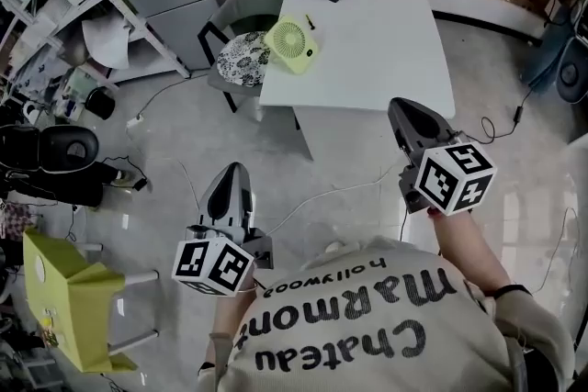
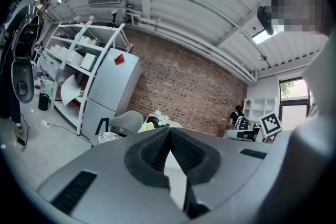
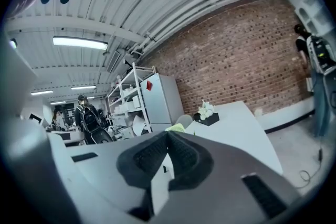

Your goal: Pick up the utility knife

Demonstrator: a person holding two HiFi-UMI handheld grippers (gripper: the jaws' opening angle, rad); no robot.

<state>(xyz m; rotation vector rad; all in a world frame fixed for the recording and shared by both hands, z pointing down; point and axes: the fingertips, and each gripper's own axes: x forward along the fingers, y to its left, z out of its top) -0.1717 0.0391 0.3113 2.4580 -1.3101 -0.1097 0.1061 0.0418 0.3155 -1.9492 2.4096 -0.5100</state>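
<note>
Facing desk (image 1: pixel 386 41) from afar, we hold left gripper (image 1: pixel 235 172), right gripper (image 1: pixel 400 111) clenched, empty. Next: reach likely knife (image 1: pixel 310 21) beside fan (image 1: pixel 292 44), left edge.

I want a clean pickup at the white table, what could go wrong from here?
Thin white cables trail over the grey floor before the white rectangular table: a trip hazard. The small dark object, possibly the knife, lies near the pale green fan, which is easily knocked. The left gripper and right gripper are both shut.
</note>
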